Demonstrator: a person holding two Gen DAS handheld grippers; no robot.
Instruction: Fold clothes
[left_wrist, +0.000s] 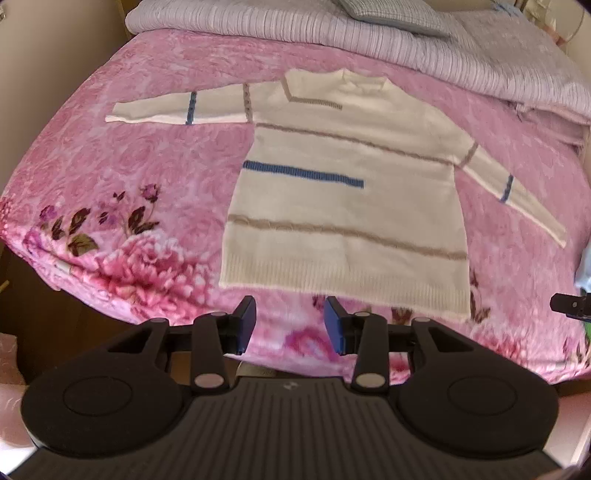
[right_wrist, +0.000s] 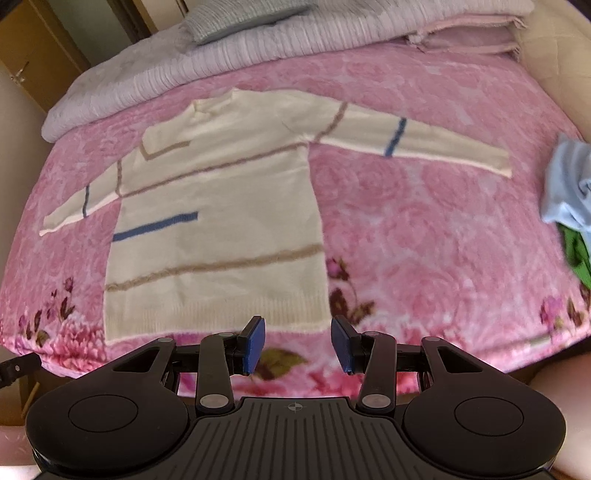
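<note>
A cream knit sweater (left_wrist: 343, 192) with tan and blue stripes lies flat on the pink floral bedspread (left_wrist: 122, 177), hem toward me, both sleeves spread out to the sides. It also shows in the right wrist view (right_wrist: 221, 221). My left gripper (left_wrist: 290, 325) is open and empty, hovering just short of the hem near the bed's front edge. My right gripper (right_wrist: 298, 345) is open and empty, just short of the hem's right corner. The right gripper's tip shows at the right edge of the left wrist view (left_wrist: 569, 306).
A pale lilac quilt (left_wrist: 332, 33) and a grey pillow (left_wrist: 399, 14) lie folded at the bed's head. A light blue garment (right_wrist: 569, 188) on a green one (right_wrist: 578, 254) lies at the bed's right side. A wooden door (right_wrist: 33, 62) stands at far left.
</note>
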